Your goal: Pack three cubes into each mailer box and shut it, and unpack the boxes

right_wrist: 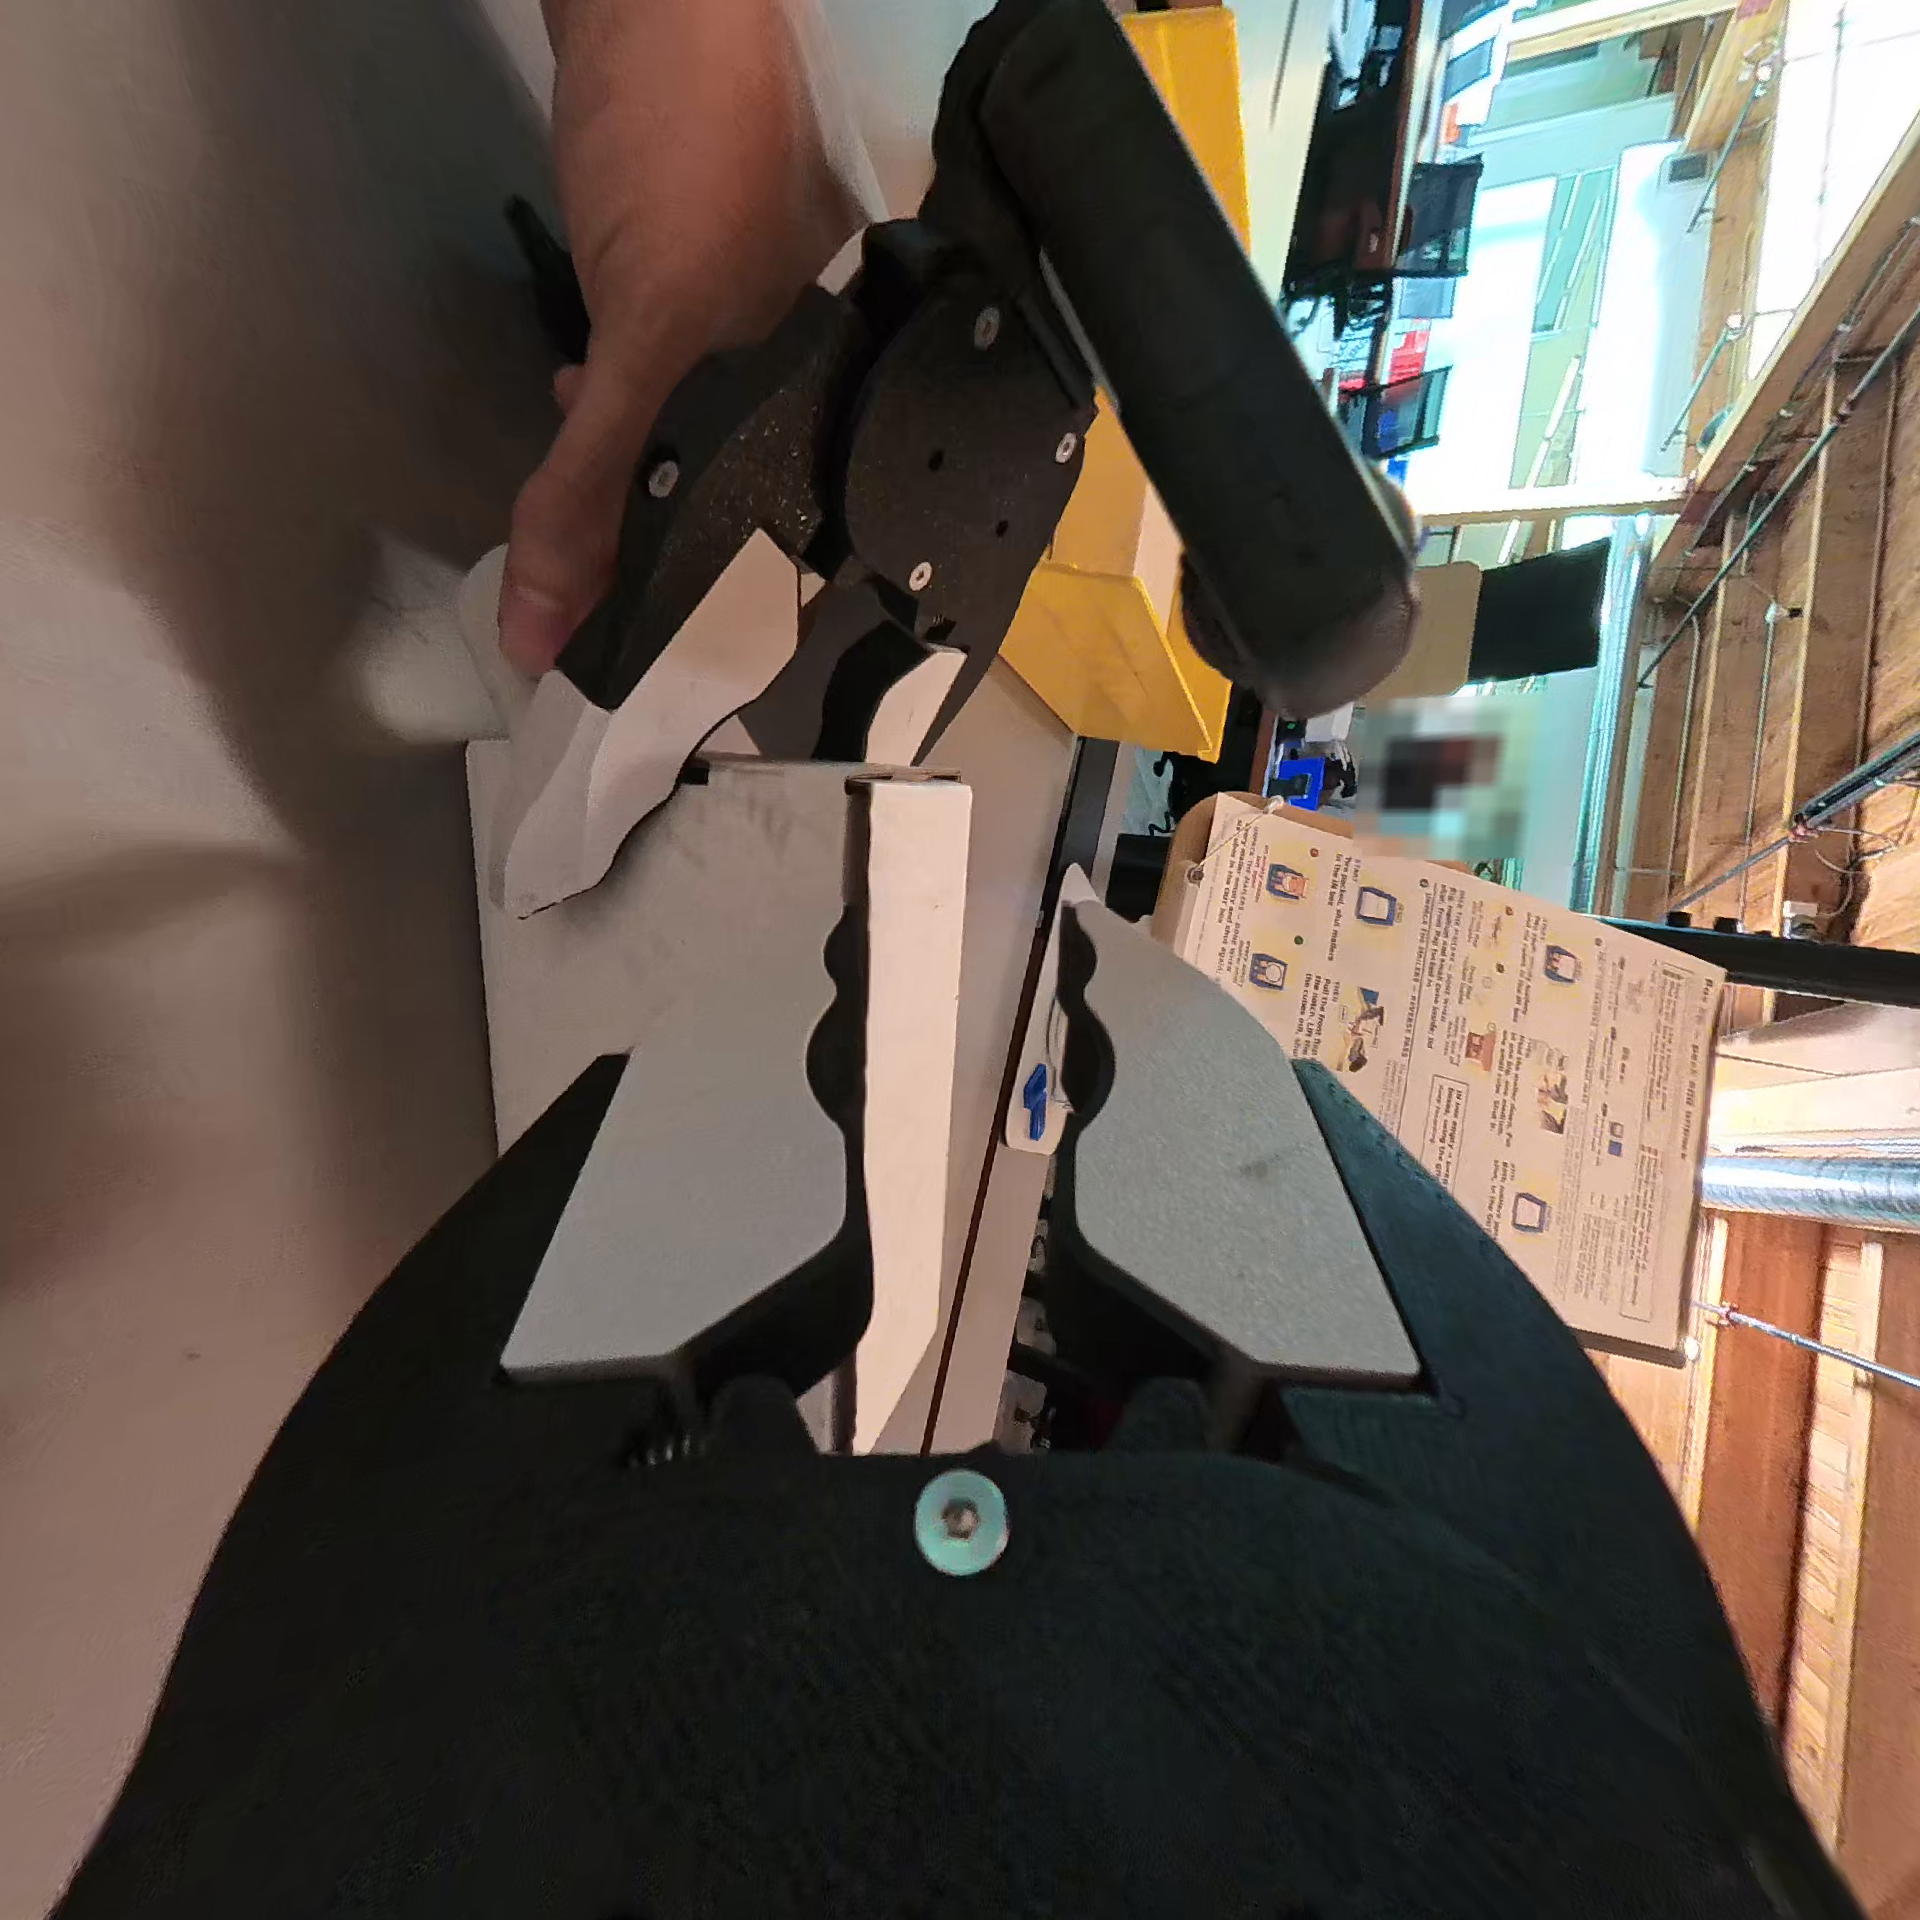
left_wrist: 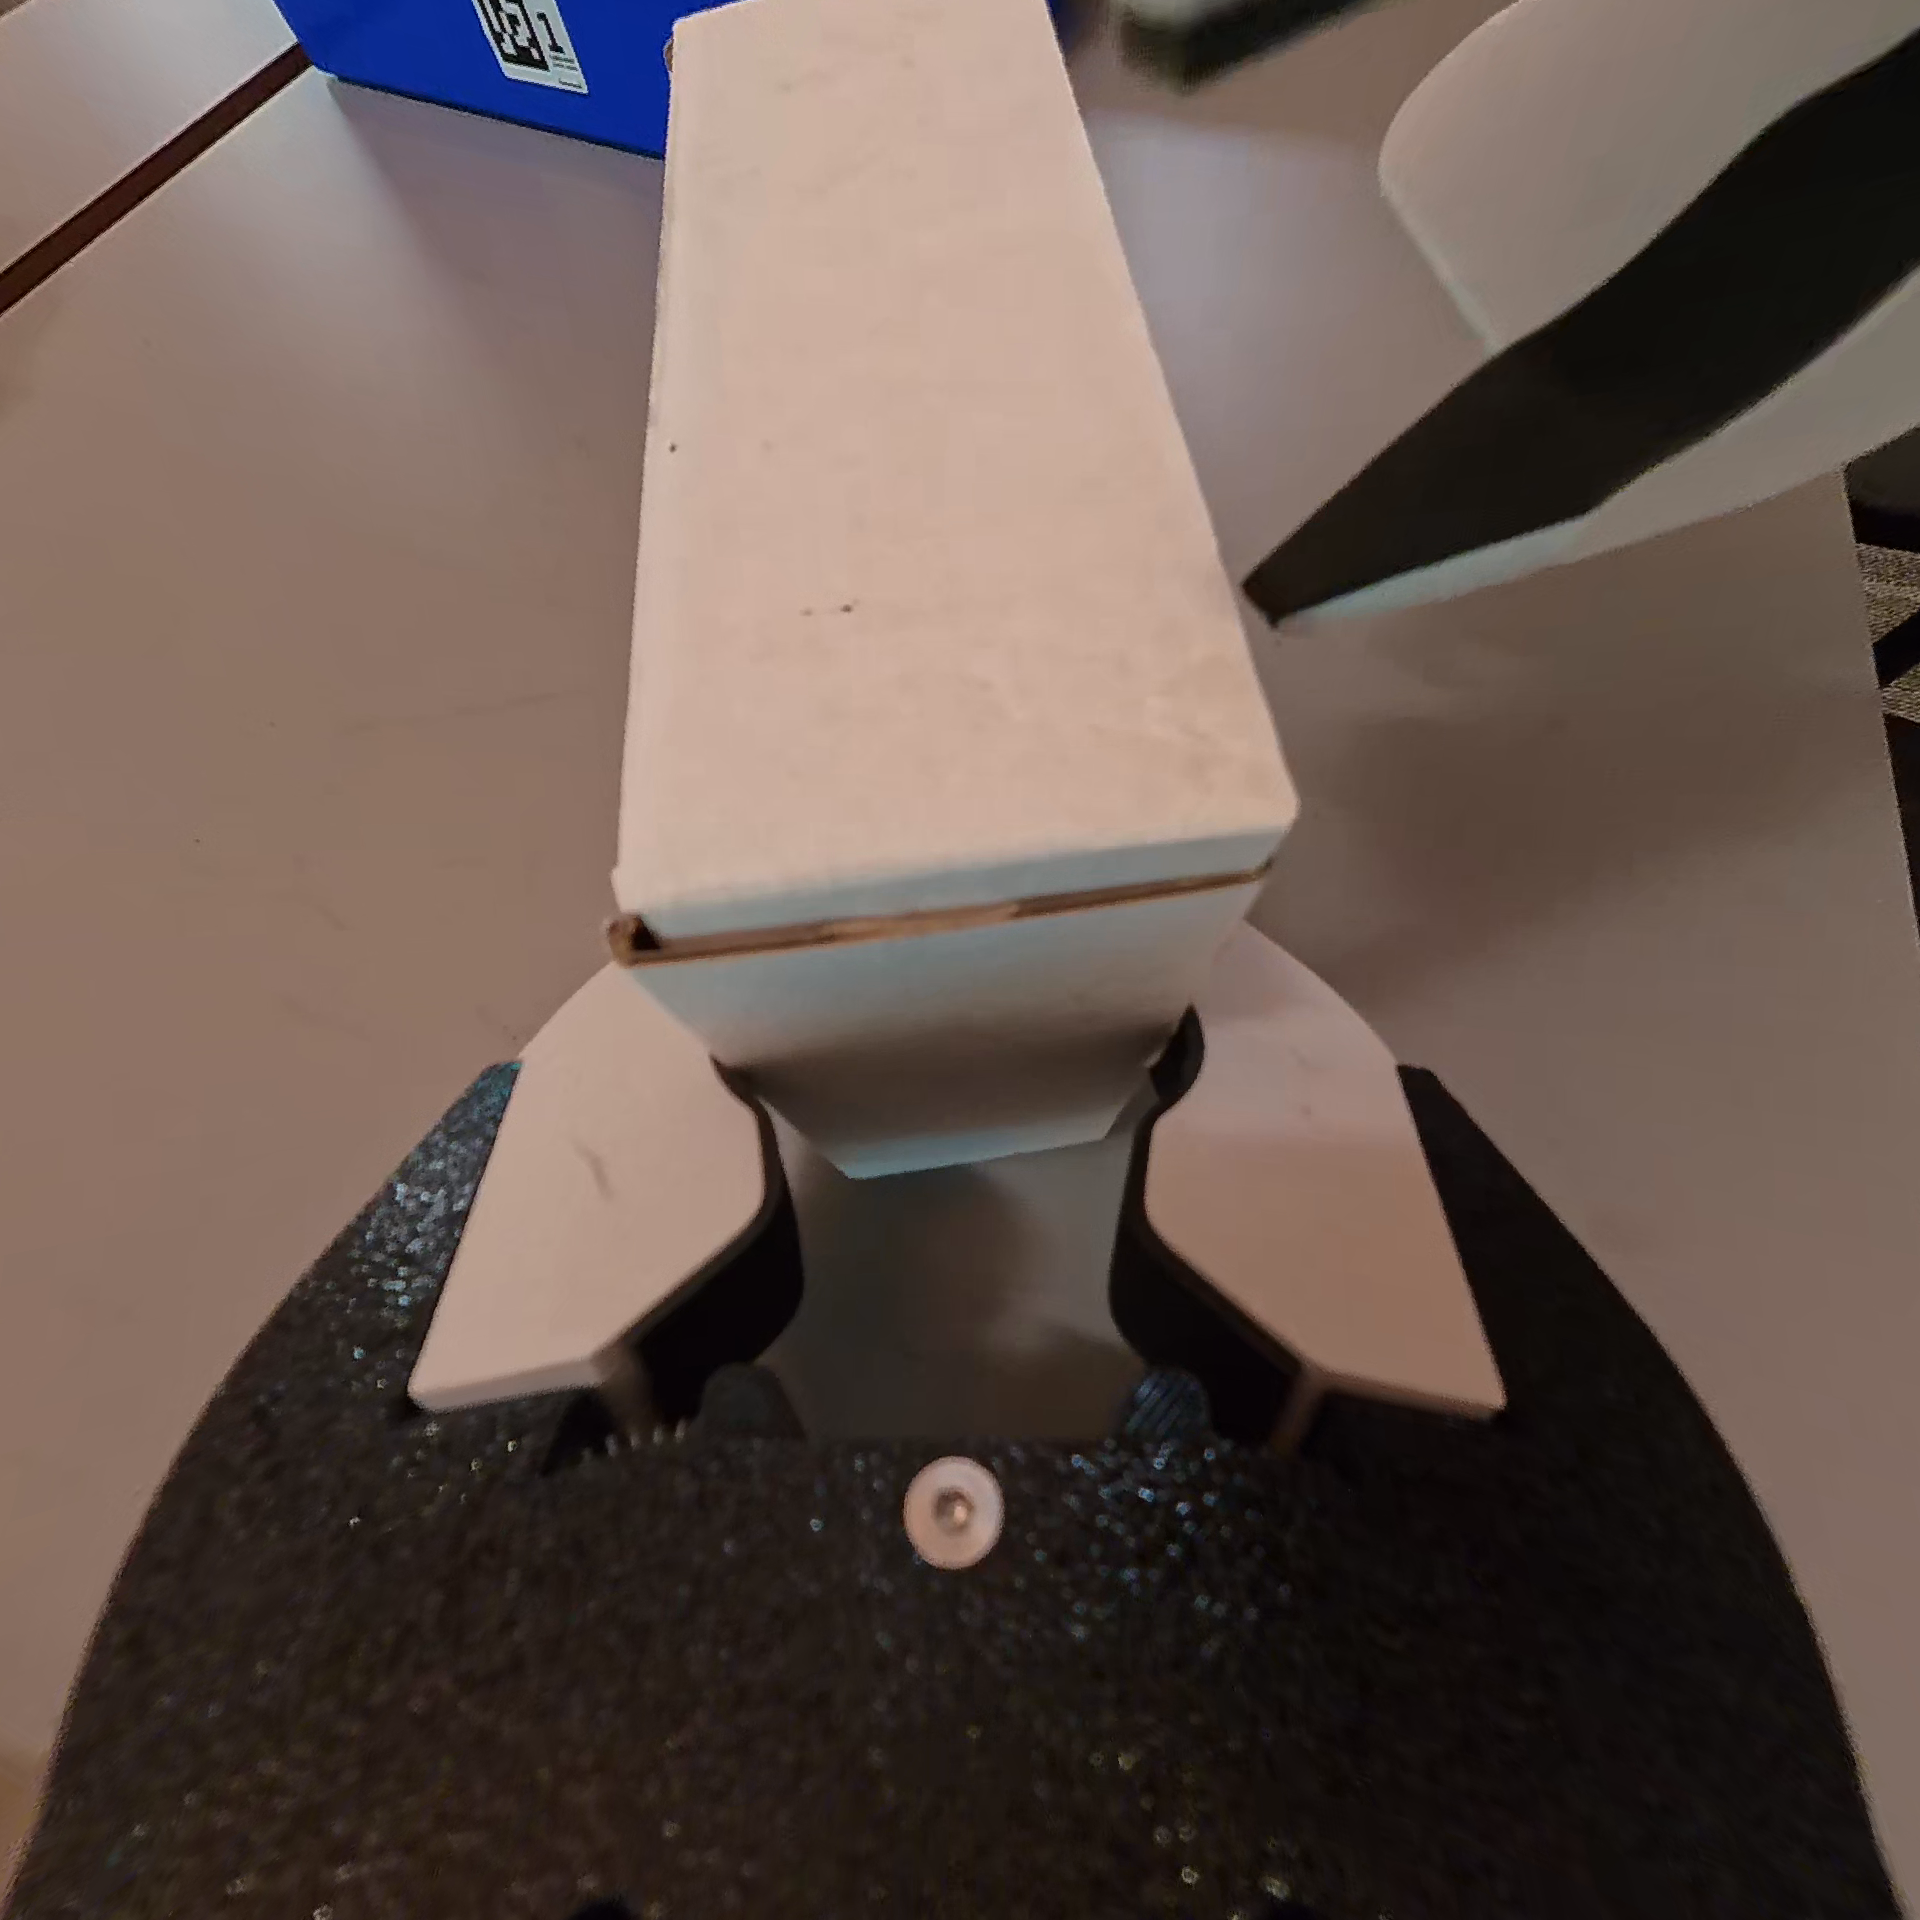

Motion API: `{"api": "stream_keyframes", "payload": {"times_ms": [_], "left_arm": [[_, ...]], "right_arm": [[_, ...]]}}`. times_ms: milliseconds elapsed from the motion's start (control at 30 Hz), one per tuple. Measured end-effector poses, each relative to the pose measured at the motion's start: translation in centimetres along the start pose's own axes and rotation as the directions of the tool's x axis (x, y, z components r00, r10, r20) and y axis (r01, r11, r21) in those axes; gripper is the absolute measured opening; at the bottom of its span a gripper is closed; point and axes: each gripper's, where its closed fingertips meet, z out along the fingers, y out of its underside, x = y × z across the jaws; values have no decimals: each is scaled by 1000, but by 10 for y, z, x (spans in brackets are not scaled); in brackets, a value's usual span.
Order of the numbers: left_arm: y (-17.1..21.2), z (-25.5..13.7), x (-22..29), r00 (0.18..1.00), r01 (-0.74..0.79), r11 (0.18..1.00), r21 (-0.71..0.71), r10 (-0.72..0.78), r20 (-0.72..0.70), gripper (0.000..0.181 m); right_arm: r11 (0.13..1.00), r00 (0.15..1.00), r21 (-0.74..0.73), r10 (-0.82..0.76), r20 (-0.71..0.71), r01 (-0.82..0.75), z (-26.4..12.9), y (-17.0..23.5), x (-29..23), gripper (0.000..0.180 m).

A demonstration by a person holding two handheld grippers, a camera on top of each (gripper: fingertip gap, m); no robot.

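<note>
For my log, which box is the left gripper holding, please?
The white mailer box, clamped in the left gripper; the blue box lies beyond, untouched on the table.

The long white cardboard mailer box point(left_wrist: 914, 540) is shut, its lid seam showing along the near end. It stretches from centre frame toward twelve o'clock, above the table.

Workshop/lab space: exposed timber stud wall point(right_wrist: 1766, 582), bare silver metal duct point(right_wrist: 1808, 1190), yellow plastic storage bin point(right_wrist: 1122, 623), laminated illustrated instruction sheet point(right_wrist: 1475, 1091) propped beside pale grey worktable point(left_wrist: 312, 623).
</note>
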Motion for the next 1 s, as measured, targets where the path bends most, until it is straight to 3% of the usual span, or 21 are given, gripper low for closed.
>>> {"api": "stream_keyframes", "payload": {"times_ms": [433,600,733,833,1000], "left_arm": [[0,0,0,1000,-3,1000,-1,3,-1,72],[0,-1,-1,1000,3,1000,-1,-3,0,72],[0,-1,-1,1000,11,1000,-1,-11,1,72],[0,-1,-2,1000,11,1000,-1,-11,1,72],[-1,0,0,1000,-18,1000,3,18,5,72]], "right_arm": [[1000,997,-18,-24,69,25,8,3,0,32],[997,996,-27,-75,56,76,10,4,-2,24],[998,997,-54,-46,-68,42,12,6,9,3],[997,996,-28,75,-40,-76,12,7,7,5],[994,999,-100,47,-21,-49,8,27,4,28]]}}
